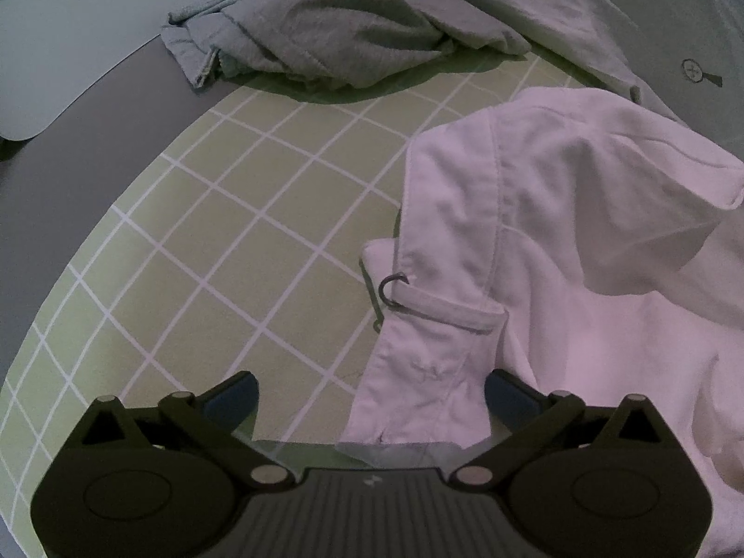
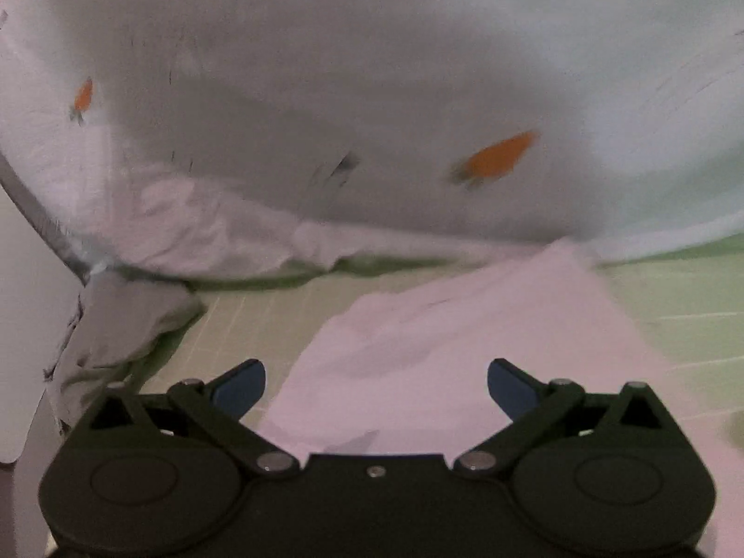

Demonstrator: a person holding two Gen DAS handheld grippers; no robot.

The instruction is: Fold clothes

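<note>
A pale pink garment [image 1: 558, 242] with a waist tab and metal hook lies crumpled on the green grid mat [image 1: 223, 242], filling the right half of the left wrist view. My left gripper [image 1: 372, 395] stands open just above the garment's lower edge, with cloth lying between the fingers but not pinched. In the right wrist view the same pink garment [image 2: 441, 353] spreads flat under my right gripper [image 2: 376, 386], which is wide open and holds nothing. That view is blurred by motion.
A grey crumpled garment [image 1: 335, 32] lies at the mat's far edge. A white cloth with orange carrot prints [image 2: 372, 116] is heaped behind the pink one. Another grey cloth [image 2: 121, 325] lies left. Bare mat [image 2: 688, 307] shows at right.
</note>
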